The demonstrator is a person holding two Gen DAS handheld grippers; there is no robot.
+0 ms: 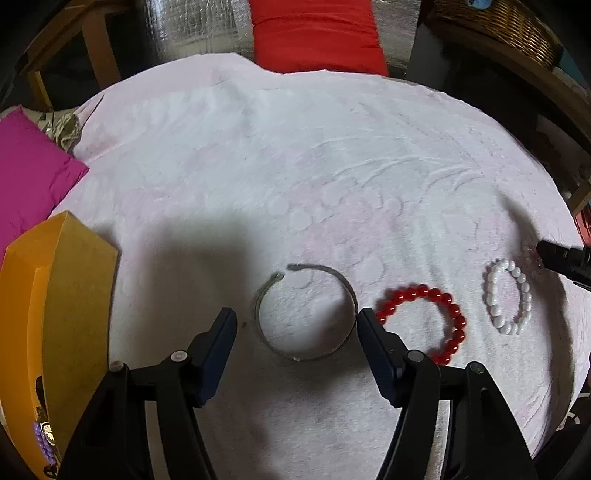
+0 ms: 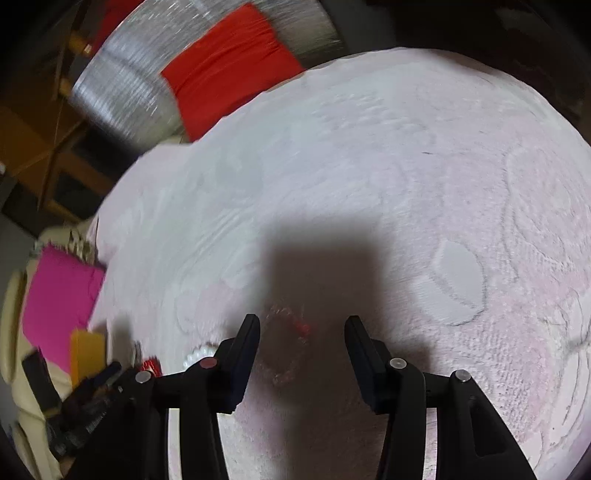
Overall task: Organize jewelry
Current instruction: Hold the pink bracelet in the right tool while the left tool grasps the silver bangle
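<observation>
In the left wrist view a thin silver open bangle point(image 1: 306, 312) lies on the white towel point(image 1: 295, 166), with a red bead bracelet point(image 1: 424, 325) and a white bead bracelet point(image 1: 508, 297) to its right. My left gripper point(image 1: 297, 319) is open, its fingers either side of the bangle, the right one touching its rim. My right gripper point(image 2: 302, 328) is open over a pale pink clear-bead bracelet point(image 2: 284, 347) with a red charm. It shows at the left view's right edge point(image 1: 565, 258). The white beads point(image 2: 201, 355) peek beside the right gripper's left finger.
An orange box point(image 1: 48, 325) holding some jewelry stands at the towel's left edge; it also shows in the right wrist view point(image 2: 86, 350). A magenta cushion point(image 1: 29, 173) lies behind it, a red cushion point(image 1: 317, 33) beyond the towel. A wicker basket point(image 1: 509, 29) is far right.
</observation>
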